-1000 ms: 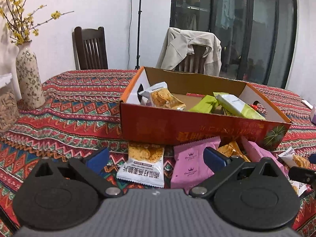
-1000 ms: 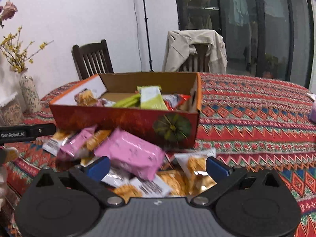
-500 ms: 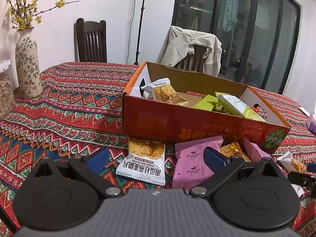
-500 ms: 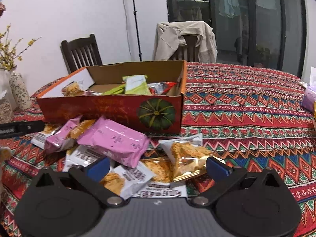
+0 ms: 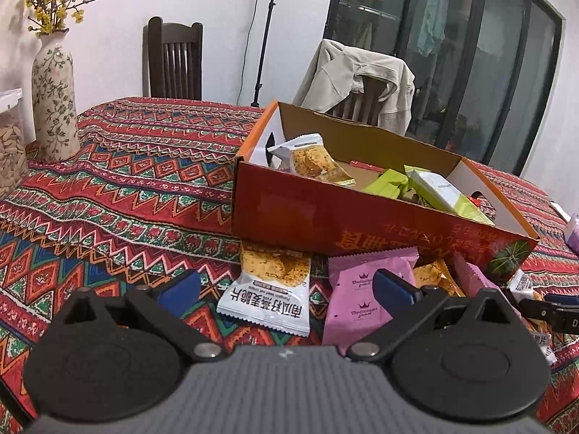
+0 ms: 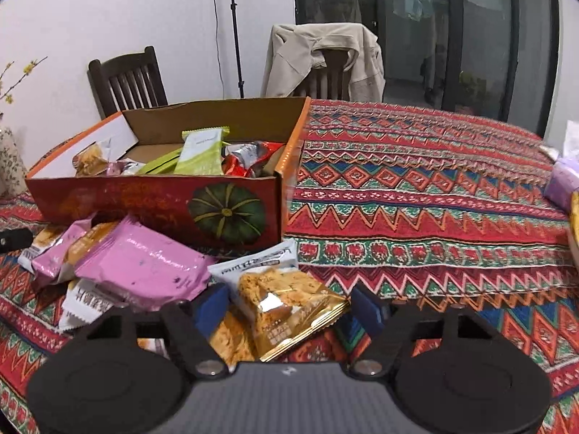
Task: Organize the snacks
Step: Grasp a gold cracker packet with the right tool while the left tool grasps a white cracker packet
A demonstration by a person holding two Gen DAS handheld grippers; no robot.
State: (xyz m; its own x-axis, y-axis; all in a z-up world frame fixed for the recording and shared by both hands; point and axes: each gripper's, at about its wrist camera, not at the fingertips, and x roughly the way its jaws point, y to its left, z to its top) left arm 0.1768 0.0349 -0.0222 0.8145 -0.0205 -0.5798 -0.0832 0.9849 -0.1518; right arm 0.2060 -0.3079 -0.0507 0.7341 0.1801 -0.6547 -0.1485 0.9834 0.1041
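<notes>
An open red cardboard box (image 5: 325, 217) (image 6: 152, 202) holds several snack packets. Loose packets lie on the cloth before it. My left gripper (image 5: 286, 289) is open above a white oat-crisp packet (image 5: 269, 289), with a pink packet (image 5: 362, 303) beside it. My right gripper (image 6: 289, 307) is open, its fingers on either side of a gold-and-white crisp packet (image 6: 286, 300); whether they touch it I cannot tell. A large pink packet (image 6: 141, 264) lies to its left.
A patterned red tablecloth (image 6: 416, 209) covers the table. A flowered vase (image 5: 52, 90) and a jar (image 5: 9, 144) stand at the far left. Two chairs (image 5: 173, 61) stand behind, one draped with a jacket (image 6: 322, 58). A purple item (image 6: 562, 184) sits at the right edge.
My right gripper has moved forward and down over the gold crisp packet, and its fingers have narrowed around it. My left gripper has drifted slightly nearer the white packet.
</notes>
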